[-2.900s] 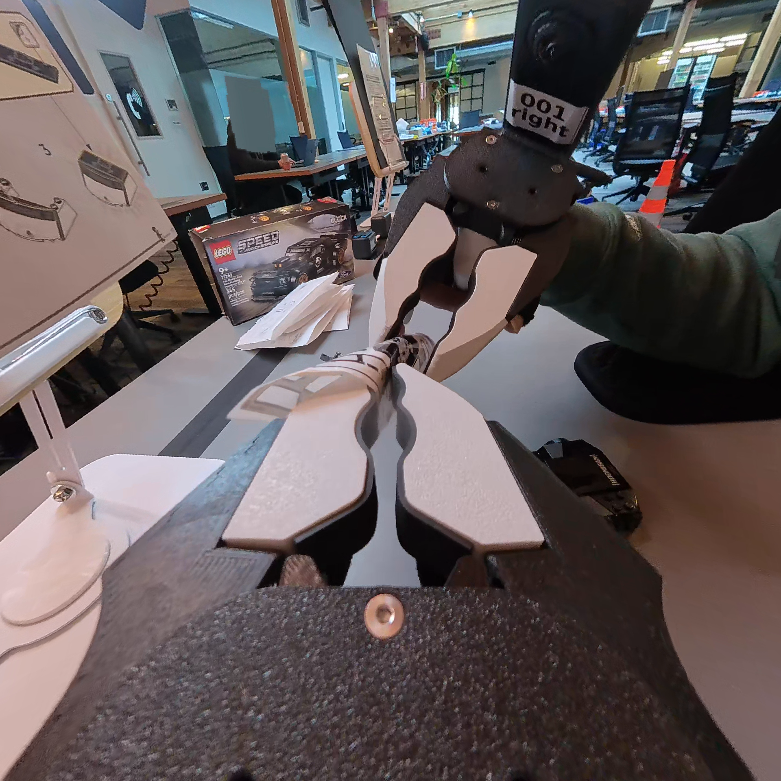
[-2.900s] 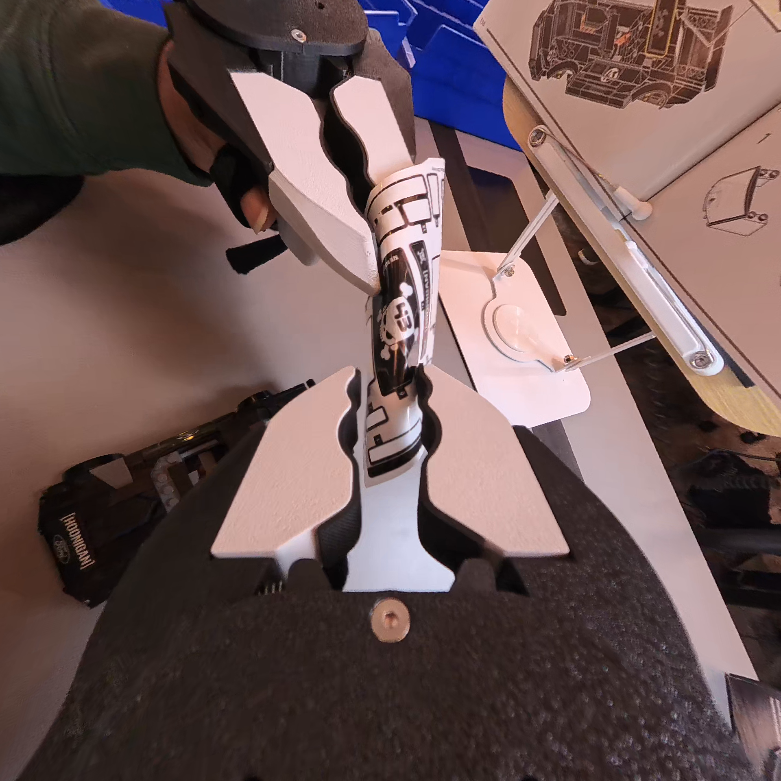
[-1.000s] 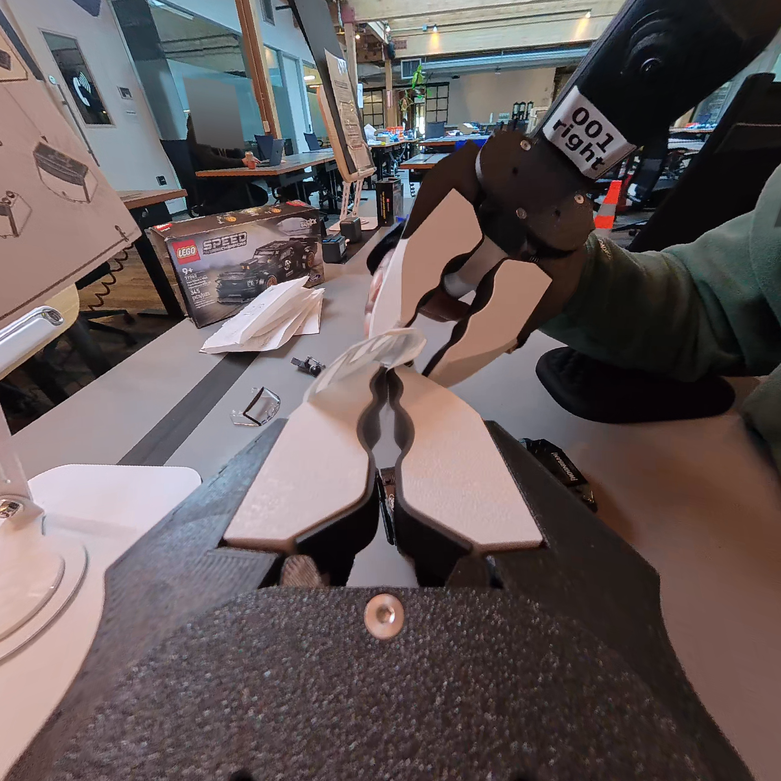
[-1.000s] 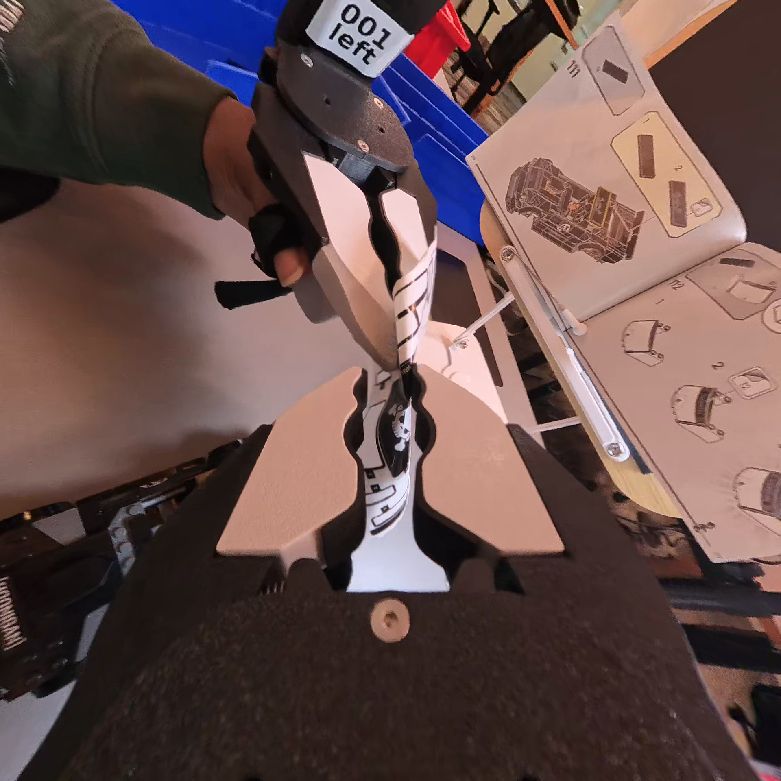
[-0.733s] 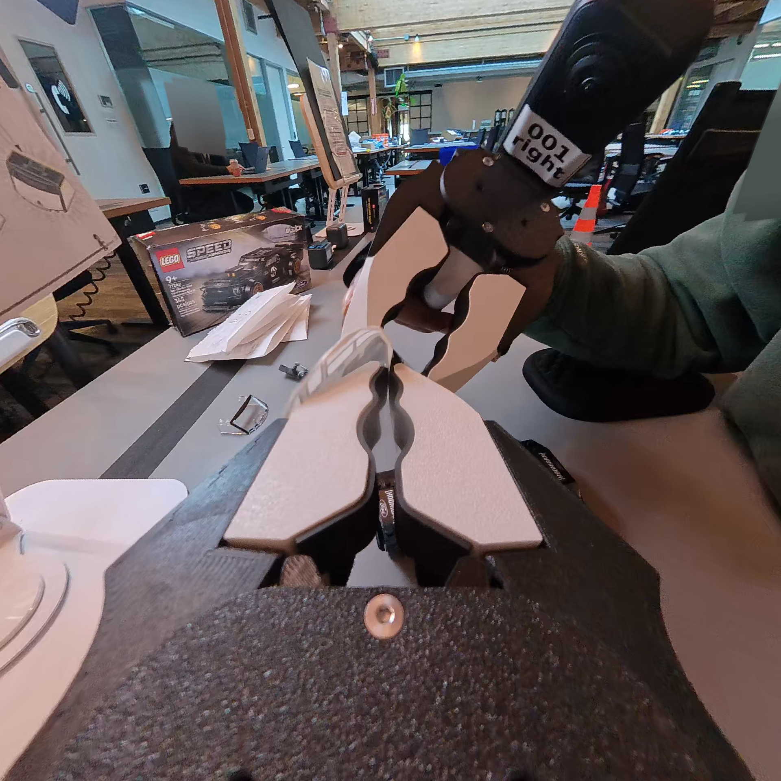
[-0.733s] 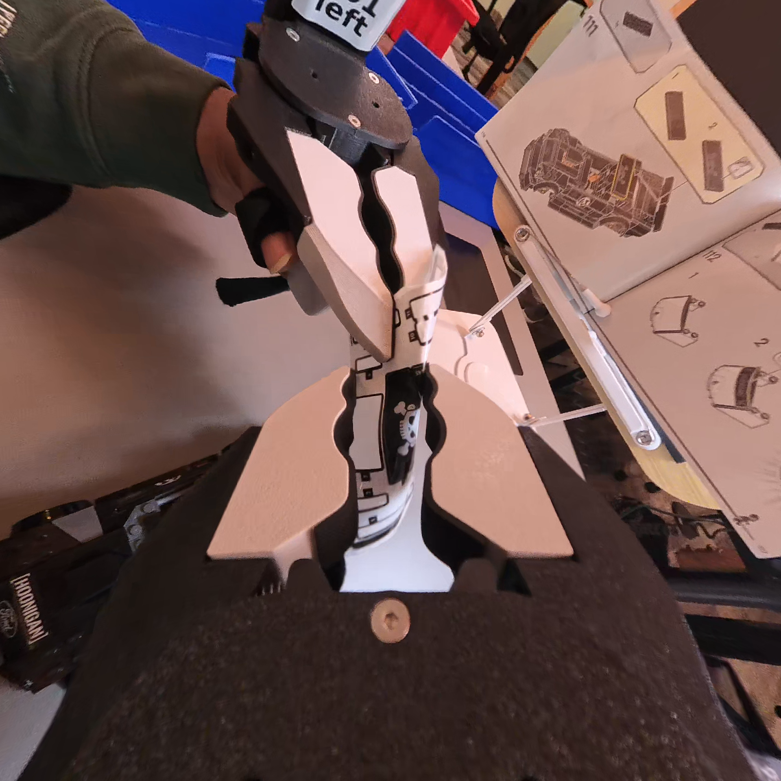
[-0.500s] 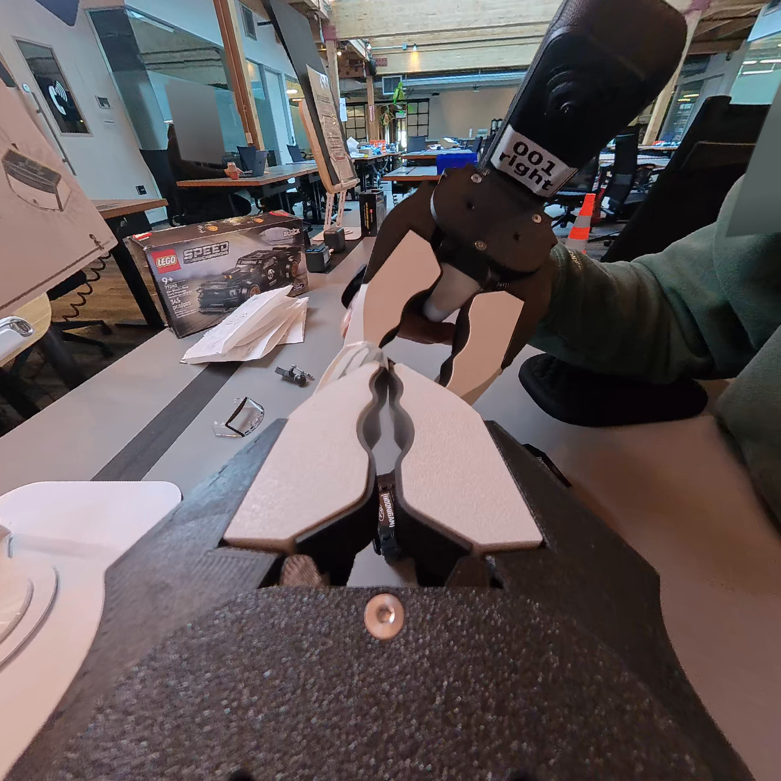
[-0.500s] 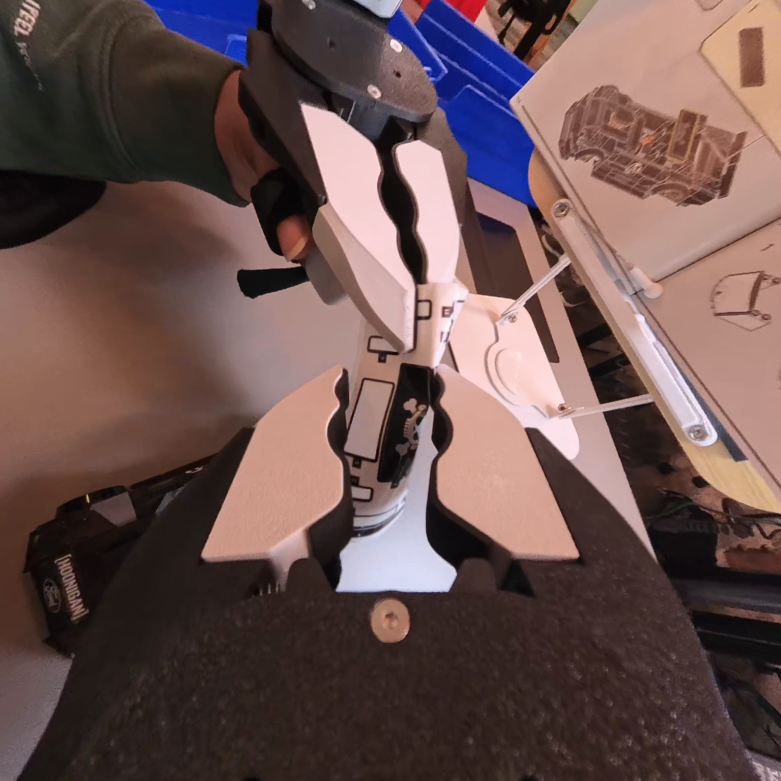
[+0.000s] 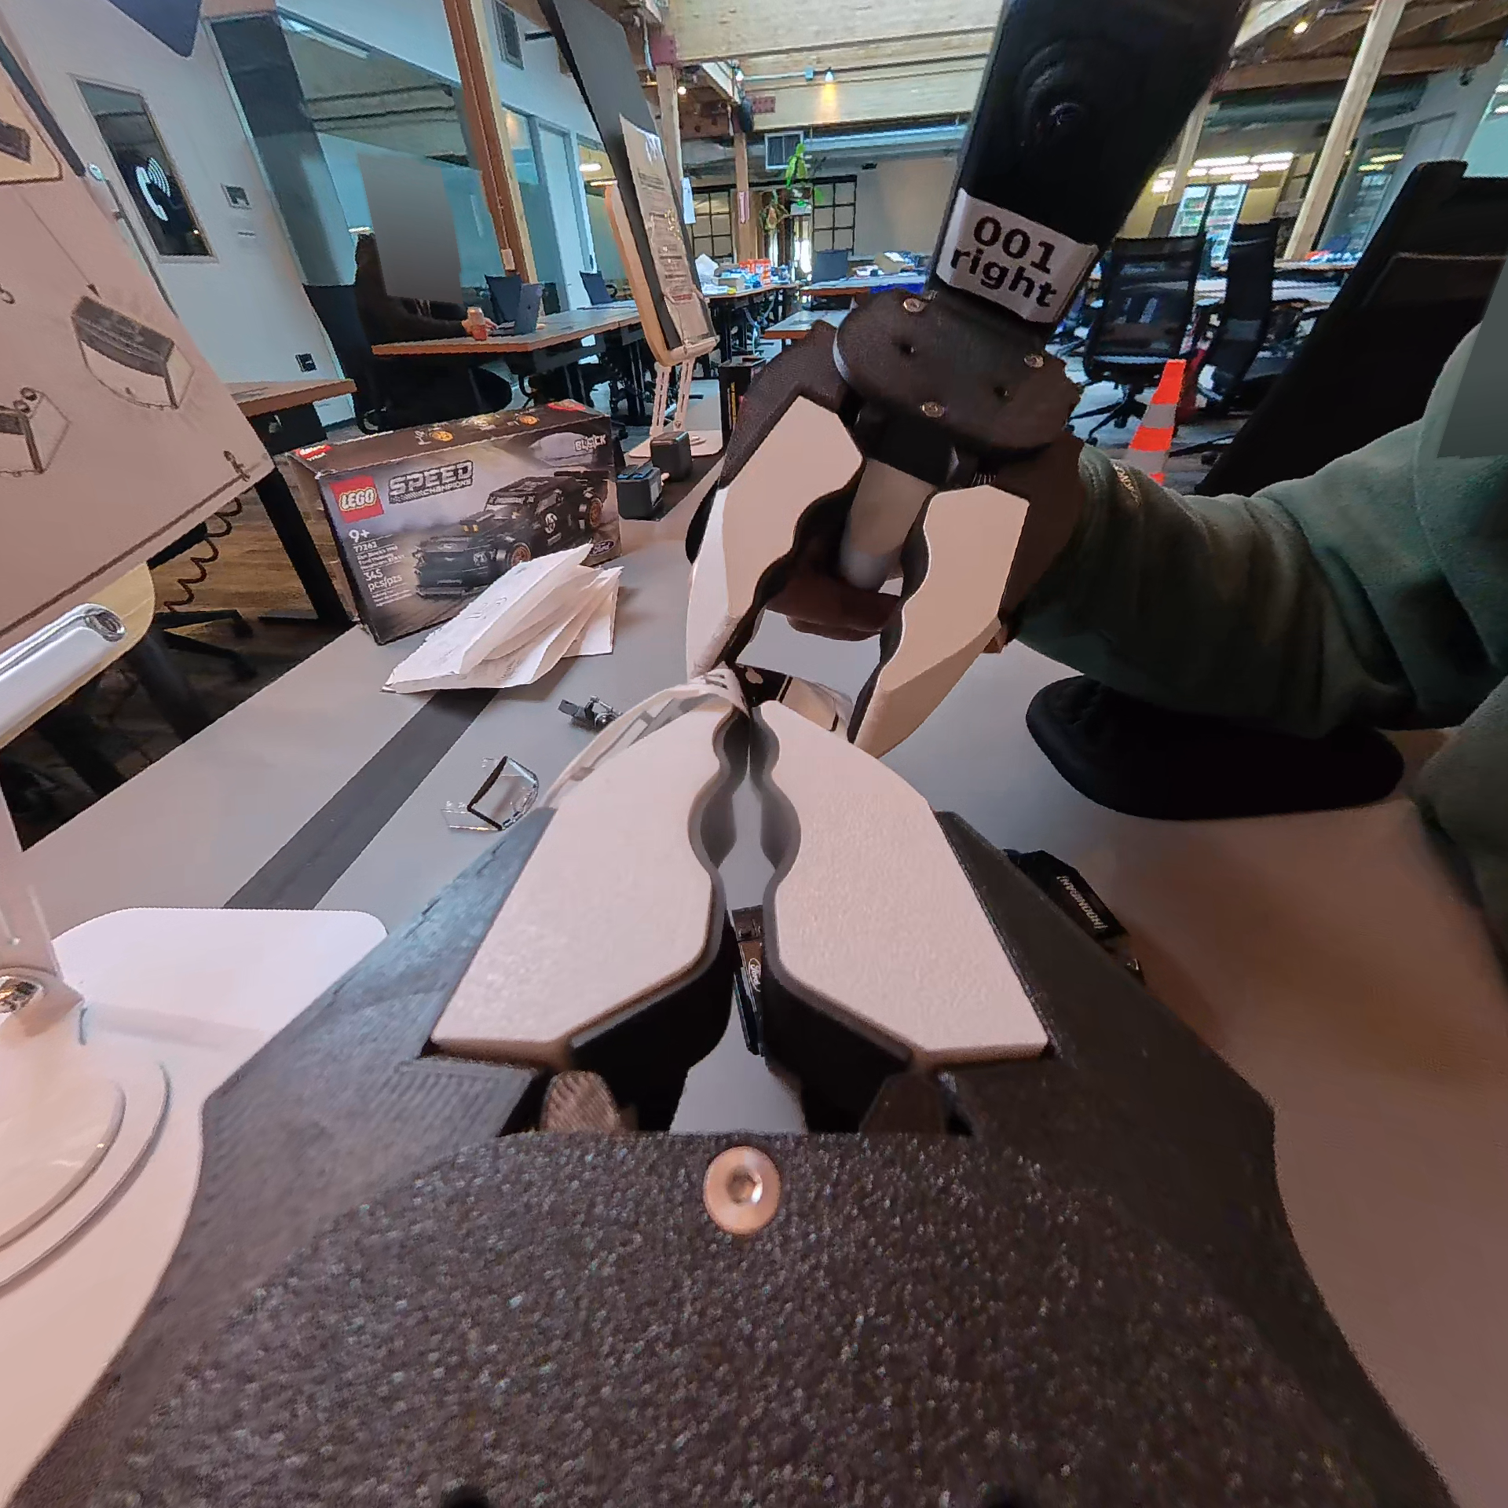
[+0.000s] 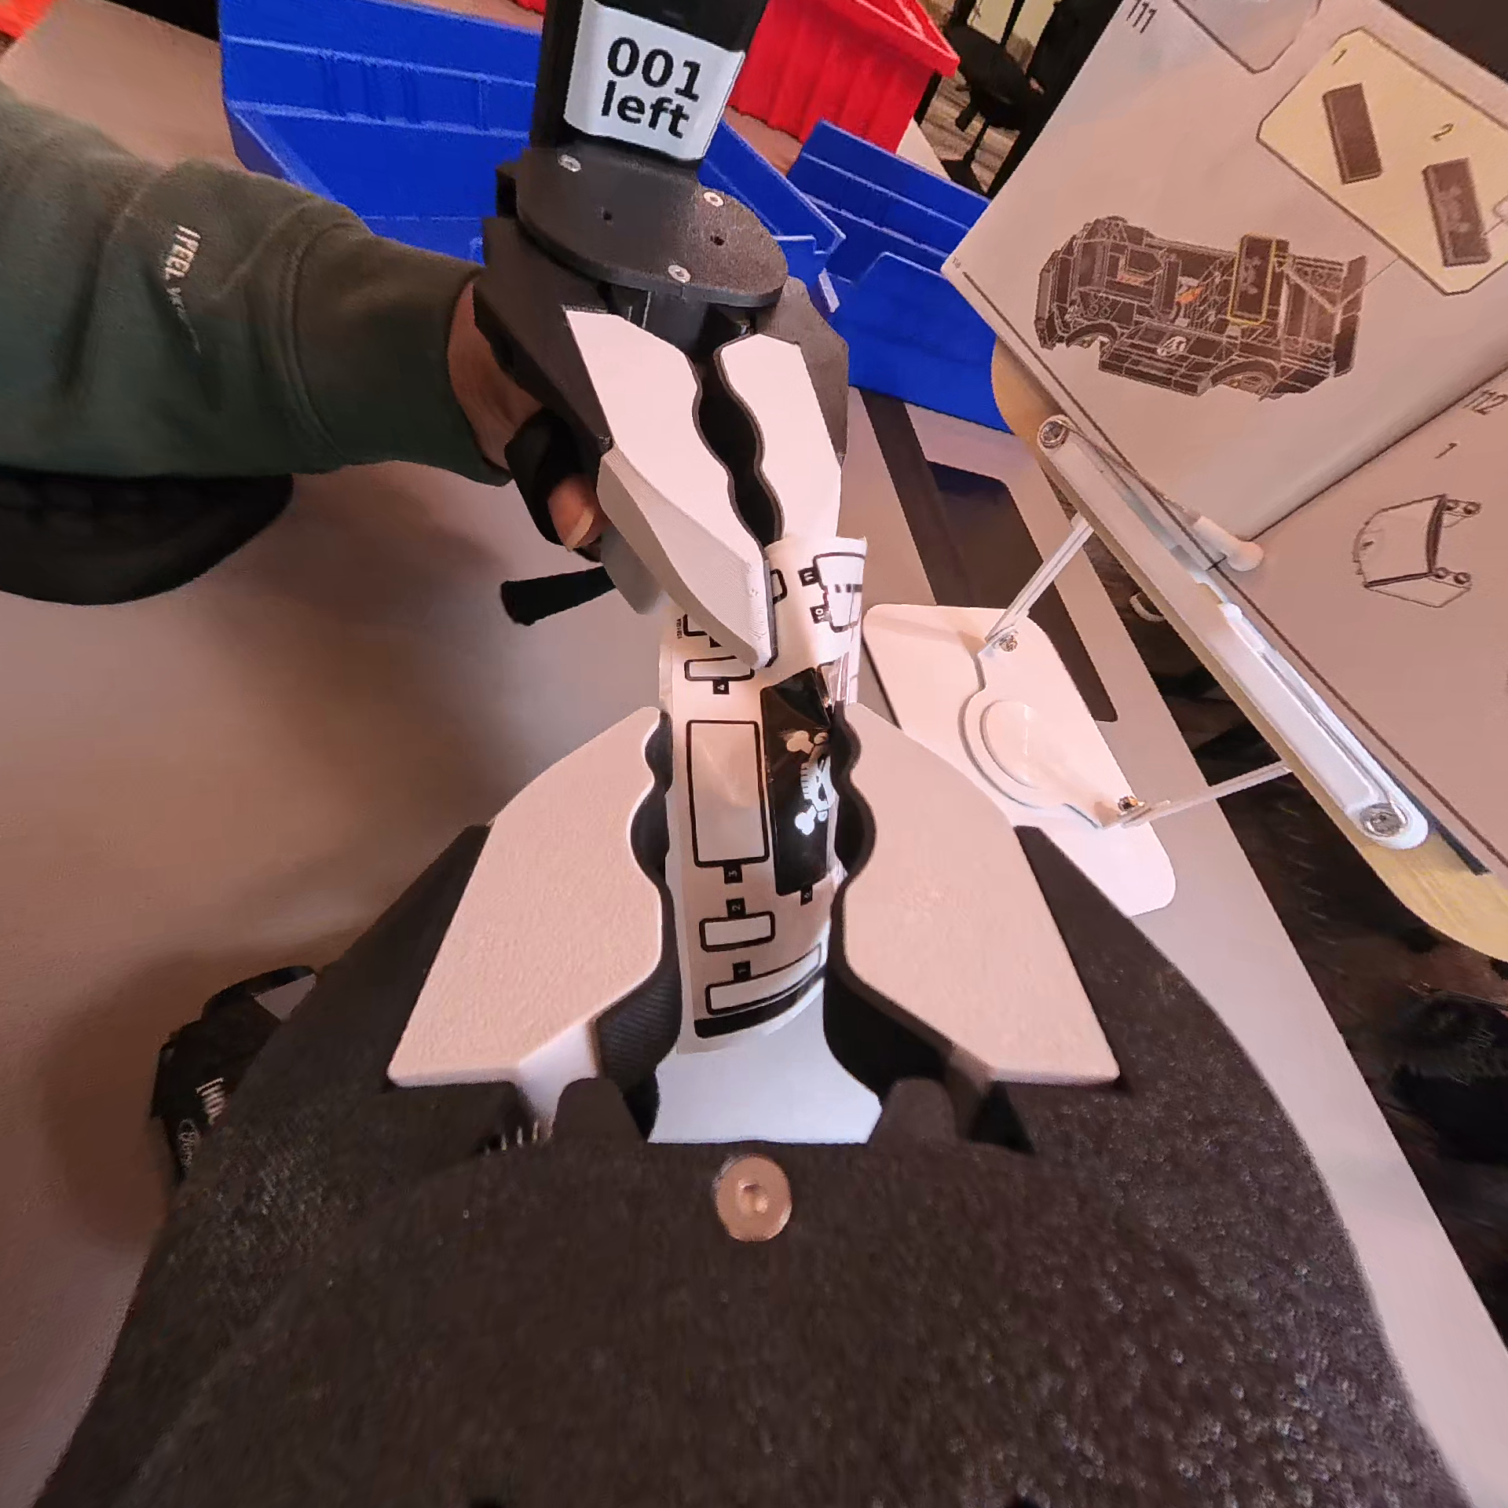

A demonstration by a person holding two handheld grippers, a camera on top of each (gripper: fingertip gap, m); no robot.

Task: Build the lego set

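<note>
Two blue bins [image 10: 392, 139] behind left gripper [image 10: 783, 628]; instruction booklet [image 10: 1273, 269] alongside.

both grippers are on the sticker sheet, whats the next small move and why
Probably close the right gripper on the lifted corner of the black skull-print sticker. Its jaws stand apart around the white sticker sheet, and the left gripper already pinches the sheet's top edge.

Printed tag [image 9: 1008, 261] on right gripper [image 9: 790, 700], lettered set box [image 9: 465, 506], numbered sticker sheet [image 10: 730, 816], numbered instruction booklet [image 10: 1224, 245]
</note>
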